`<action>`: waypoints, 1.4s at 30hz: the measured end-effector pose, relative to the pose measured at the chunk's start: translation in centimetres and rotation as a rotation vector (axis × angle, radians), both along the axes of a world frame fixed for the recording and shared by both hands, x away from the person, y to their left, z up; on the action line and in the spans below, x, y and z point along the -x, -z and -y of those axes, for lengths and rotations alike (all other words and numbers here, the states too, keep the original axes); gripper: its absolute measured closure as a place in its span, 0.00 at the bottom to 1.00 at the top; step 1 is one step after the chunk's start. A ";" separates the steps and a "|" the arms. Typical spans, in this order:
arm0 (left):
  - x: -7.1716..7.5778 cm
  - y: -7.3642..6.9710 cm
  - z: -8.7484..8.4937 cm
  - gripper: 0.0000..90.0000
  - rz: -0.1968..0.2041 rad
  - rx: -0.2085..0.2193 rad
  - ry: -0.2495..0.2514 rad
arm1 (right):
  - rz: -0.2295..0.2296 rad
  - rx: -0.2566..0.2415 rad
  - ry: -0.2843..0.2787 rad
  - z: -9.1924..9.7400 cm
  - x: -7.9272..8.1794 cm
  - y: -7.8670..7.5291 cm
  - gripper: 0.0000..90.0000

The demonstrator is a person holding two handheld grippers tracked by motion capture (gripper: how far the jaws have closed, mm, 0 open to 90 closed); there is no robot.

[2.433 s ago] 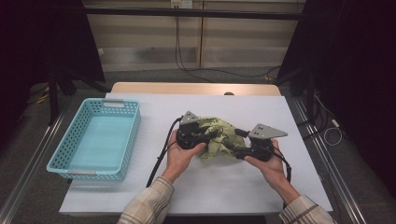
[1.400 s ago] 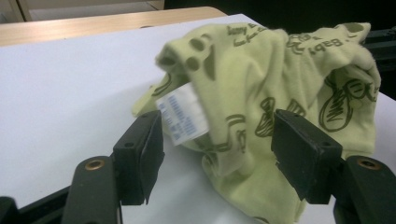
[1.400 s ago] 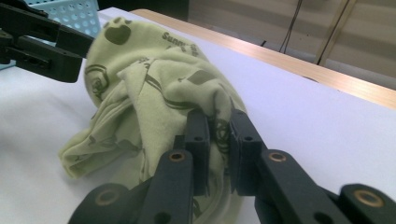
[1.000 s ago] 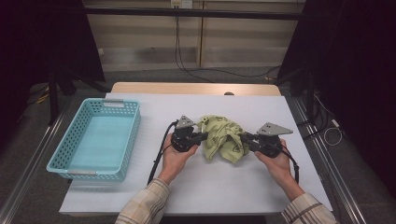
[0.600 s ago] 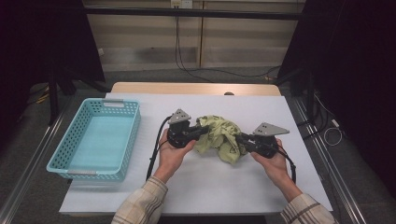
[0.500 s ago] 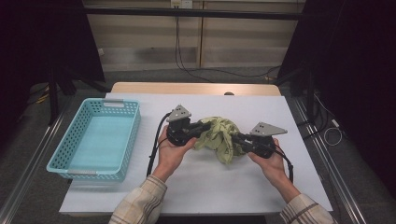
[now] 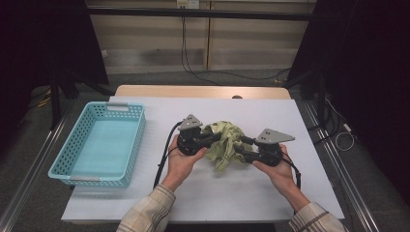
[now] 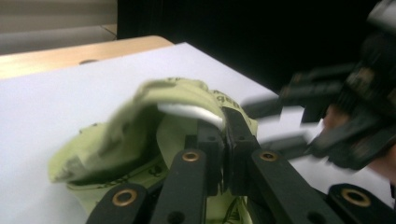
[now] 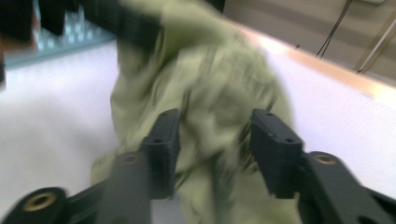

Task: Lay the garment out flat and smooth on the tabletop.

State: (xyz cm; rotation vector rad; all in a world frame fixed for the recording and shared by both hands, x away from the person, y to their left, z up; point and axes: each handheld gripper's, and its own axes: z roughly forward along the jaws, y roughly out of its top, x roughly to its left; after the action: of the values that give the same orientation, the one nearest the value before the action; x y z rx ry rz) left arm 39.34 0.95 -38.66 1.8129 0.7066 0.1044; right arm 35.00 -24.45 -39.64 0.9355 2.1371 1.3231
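Both grippers have drawn closer together across the green cloth (image 7: 223, 143) at mid-table (image 7: 159, 203). Left gripper (image 8: 225, 122) stays clenched on a fold of it; right gripper (image 9: 212, 140) has just been opening, jaws apart with cloth between them.

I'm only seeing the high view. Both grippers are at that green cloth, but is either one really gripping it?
Observer: Yes. In the left gripper view, the left gripper is pinched shut on a fold of the cloth.
Operator: And the other one?
Observer: The right gripper has just been opening; its jaws stand apart with cloth bunched between them.
Operator: Is anything printed on the cloth?
Observer: Dark lettering shows near the left gripper's tips, too blurred to read.
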 end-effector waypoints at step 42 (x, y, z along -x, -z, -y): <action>0.4 2.8 2.0 0.43 -0.051 -0.077 0.142 | -0.006 0.042 0.117 0.1 -1.9 -0.2 0.91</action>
State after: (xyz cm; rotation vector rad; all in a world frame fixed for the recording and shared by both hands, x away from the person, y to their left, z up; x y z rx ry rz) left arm 38.92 -1.03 -41.45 1.9395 0.6148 -0.0095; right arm 36.91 -24.50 -39.44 1.0317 2.0724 1.2155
